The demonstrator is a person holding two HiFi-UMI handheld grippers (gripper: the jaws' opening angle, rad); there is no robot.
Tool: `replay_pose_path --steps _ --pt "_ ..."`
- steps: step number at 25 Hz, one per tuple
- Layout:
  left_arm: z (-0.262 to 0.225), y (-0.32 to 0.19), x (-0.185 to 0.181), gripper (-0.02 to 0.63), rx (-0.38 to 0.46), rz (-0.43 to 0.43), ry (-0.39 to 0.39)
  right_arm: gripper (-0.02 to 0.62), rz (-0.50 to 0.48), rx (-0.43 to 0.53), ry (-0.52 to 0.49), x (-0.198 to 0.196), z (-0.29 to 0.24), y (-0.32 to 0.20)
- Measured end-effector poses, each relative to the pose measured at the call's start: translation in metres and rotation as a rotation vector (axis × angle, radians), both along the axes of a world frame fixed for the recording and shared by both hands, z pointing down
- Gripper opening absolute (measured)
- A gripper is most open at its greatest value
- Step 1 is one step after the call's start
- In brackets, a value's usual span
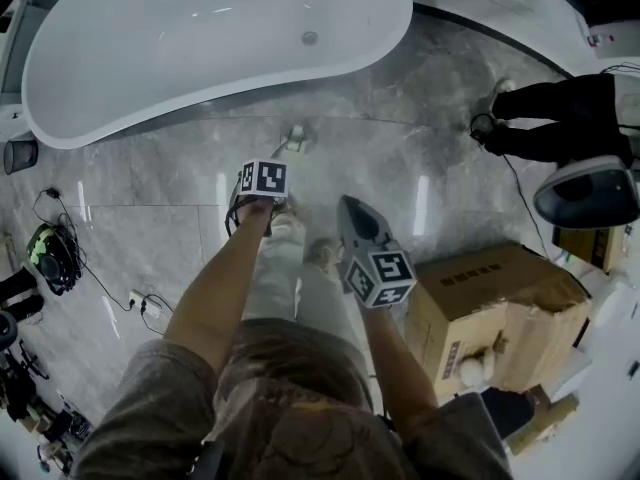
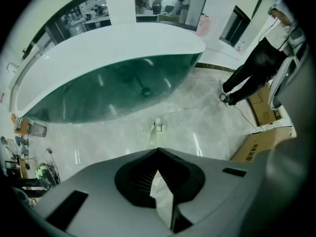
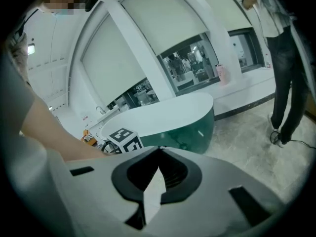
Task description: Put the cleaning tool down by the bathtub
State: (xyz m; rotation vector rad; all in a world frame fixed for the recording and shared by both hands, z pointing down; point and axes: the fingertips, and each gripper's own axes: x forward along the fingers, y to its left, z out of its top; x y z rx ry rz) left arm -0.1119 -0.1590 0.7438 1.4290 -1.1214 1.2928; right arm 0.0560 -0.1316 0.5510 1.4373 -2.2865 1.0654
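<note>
The white bathtub (image 1: pixel 200 38) curves across the top of the head view. On the marble floor just in front of it lies a small pale cleaning tool (image 1: pixel 295 136), apart from both grippers. My left gripper (image 1: pixel 264 180) hovers just short of the tool, jaws shut with nothing between them. In the left gripper view the tool (image 2: pixel 156 127) lies on the floor ahead of the closed tips (image 2: pixel 158 149), below the tub's green-tinted wall (image 2: pixel 108 93). My right gripper (image 1: pixel 347 204) is held to the right, also shut and empty (image 3: pixel 159 148), looking at the tub (image 3: pixel 173 115).
An open cardboard box (image 1: pixel 490 308) stands at the right. A person in black trousers (image 1: pixel 555 118) stands beyond it, with a cable on the floor. Cables, a power strip (image 1: pixel 145 303) and gear (image 1: pixel 55 253) lie at the left. My own legs are below the grippers.
</note>
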Motion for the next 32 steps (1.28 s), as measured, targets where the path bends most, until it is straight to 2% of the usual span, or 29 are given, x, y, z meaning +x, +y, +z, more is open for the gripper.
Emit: replay_pose_path --steps 6,14,17,24,27,32 --pt "-0.072 0.018 0.012 0.009 0.053 -0.062 0.074 0.0 -0.011 0.018 -0.006 0.007 -0.049 0.008" --pt "-0.199 0.007 0.029 0.009 0.264 -0.04 0.181 0.0 -0.051 0.045 -0.029 0.007 -0.112 0.025" --pt "-0.248 0.002 0.03 0.009 0.358 0.002 0.199 0.0 -0.092 0.075 -0.051 -0.001 -0.14 0.028" --pt "-0.356 0.005 0.054 0.009 0.604 0.207 0.328 0.0 -0.208 0.204 -0.092 -0.008 -0.213 0.033" --pt "-0.402 0.008 0.054 0.009 0.713 0.261 0.387 0.0 -0.265 0.274 -0.091 -0.015 -0.247 0.031" --pt "-0.467 0.024 0.055 0.009 0.873 0.309 0.559 0.0 -0.384 0.442 -0.091 -0.028 -0.308 0.04"
